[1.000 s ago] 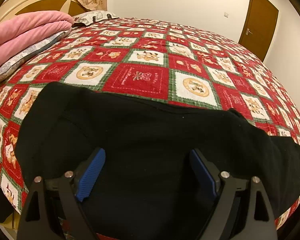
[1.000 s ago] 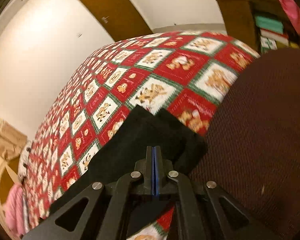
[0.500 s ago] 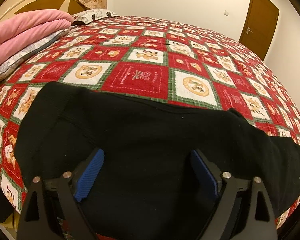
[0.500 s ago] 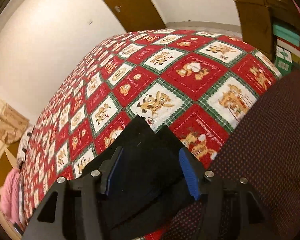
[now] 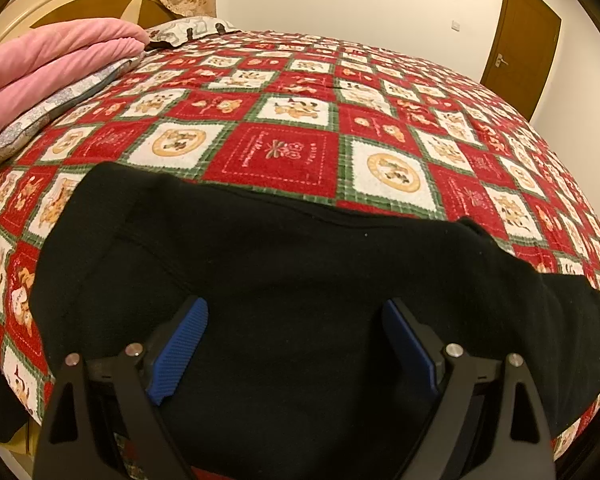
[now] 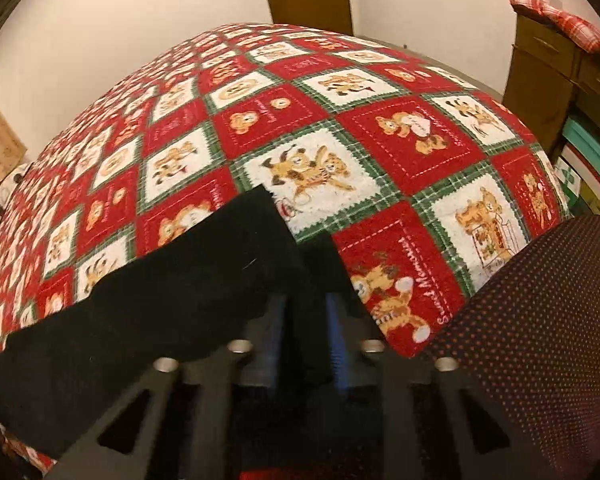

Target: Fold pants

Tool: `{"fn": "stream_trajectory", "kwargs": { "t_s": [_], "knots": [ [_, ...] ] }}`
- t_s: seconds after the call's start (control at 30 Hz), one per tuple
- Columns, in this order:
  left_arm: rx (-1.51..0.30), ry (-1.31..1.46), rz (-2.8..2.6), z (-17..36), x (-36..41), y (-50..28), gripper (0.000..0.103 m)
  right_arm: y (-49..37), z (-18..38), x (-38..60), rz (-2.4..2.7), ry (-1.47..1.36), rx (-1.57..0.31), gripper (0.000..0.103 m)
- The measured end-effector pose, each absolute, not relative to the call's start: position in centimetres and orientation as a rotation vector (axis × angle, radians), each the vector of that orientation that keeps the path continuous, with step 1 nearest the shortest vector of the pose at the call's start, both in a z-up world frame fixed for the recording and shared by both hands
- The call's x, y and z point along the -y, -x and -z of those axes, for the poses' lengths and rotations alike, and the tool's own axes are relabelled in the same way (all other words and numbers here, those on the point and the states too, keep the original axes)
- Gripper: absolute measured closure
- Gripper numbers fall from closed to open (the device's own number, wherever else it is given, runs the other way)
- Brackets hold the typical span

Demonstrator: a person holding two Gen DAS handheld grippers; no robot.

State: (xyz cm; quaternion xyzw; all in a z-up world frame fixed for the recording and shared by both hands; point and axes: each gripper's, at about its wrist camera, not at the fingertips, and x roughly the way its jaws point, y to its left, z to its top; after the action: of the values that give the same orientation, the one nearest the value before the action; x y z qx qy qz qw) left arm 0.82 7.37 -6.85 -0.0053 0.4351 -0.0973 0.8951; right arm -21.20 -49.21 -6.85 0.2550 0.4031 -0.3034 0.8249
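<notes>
Black pants (image 5: 300, 264) lie across the near edge of the bed. In the left wrist view the wide waist end spreads under my left gripper (image 5: 296, 340), which stands open over the cloth with its blue pads (image 5: 180, 340) far apart. In the right wrist view the narrow leg end of the pants (image 6: 188, 288) runs in from the left. My right gripper (image 6: 308, 320) is closing its jaws, with a fold of the black leg hem between the blue pads (image 6: 336, 320), which look pressed on it. The picture there is blurred.
A red, white and green patchwork quilt (image 5: 292, 152) covers the bed. Pink bedding (image 5: 48, 60) on a pillow lies at the head end. A dark dotted cloth (image 6: 540, 320) is at my right. A wooden dresser (image 6: 548, 80) and stacked boxes stand beyond.
The right gripper opened over the leg end, rolled, dropped nearer to the cloth, and closed again with the hem between its pads. The left gripper kept still and open.
</notes>
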Motion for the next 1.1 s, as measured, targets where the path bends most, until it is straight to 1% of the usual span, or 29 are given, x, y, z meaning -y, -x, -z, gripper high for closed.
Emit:
{"fn": "stream_trajectory", "kwargs": {
  "t_s": [0.3,0.47,0.57,0.67,0.77,0.83,0.87,0.9,0.97,1.0,1.03,1.1],
  "knots": [
    [-0.905,0.017,0.201,6.9,-7.5,-0.9,0.01,22.7,3.2,46.6,0.646,-0.53,-0.767,0.096],
    [-0.906,0.019,0.202,6.9,-7.5,-0.9,0.01,23.8,0.2,44.8,0.667,-0.493,-0.758,0.096],
    [-0.91,0.025,0.21,6.9,-7.5,-0.9,0.01,24.0,-1.1,44.4,0.709,-0.431,-0.791,0.096],
    [-0.912,0.021,0.222,6.9,-7.4,-0.9,0.007,23.8,0.2,45.3,0.758,-0.398,-0.88,0.096],
    [-0.915,0.009,0.231,6.9,-7.1,-0.9,0.005,23.5,4.0,47.2,0.785,-0.412,-0.974,0.096],
    [-0.919,0.004,0.234,6.9,-7.0,-1.0,0.003,23.3,4.9,47.3,0.78,-0.393,-0.953,0.096],
    [-0.921,0.0,0.236,6.8,-7.0,-1.0,0.003,23.2,5.2,47.4,0.786,-0.386,-0.96,0.089],
    [-0.922,-0.004,0.238,6.8,-6.9,-1.0,0.003,23.1,5.3,47.4,0.783,-0.388,-0.966,0.087],
    [-0.922,-0.014,0.244,6.9,-6.9,-0.9,0.003,22.9,5.1,47.2,0.787,-0.381,-0.985,0.086],
    [-0.921,-0.017,0.245,6.9,-6.9,-0.9,0.002,22.9,4.8,47.1,0.8,-0.372,-0.991,0.081],
    [-0.921,-0.02,0.246,6.9,-6.8,-0.9,0.002,23.1,4.3,46.7,0.842,-0.346,-0.988,0.072],
    [-0.922,-0.021,0.241,6.7,-6.8,-0.9,0.002,23.2,2.6,45.5,0.944,-0.241,-0.941,0.06]
  ]
}}
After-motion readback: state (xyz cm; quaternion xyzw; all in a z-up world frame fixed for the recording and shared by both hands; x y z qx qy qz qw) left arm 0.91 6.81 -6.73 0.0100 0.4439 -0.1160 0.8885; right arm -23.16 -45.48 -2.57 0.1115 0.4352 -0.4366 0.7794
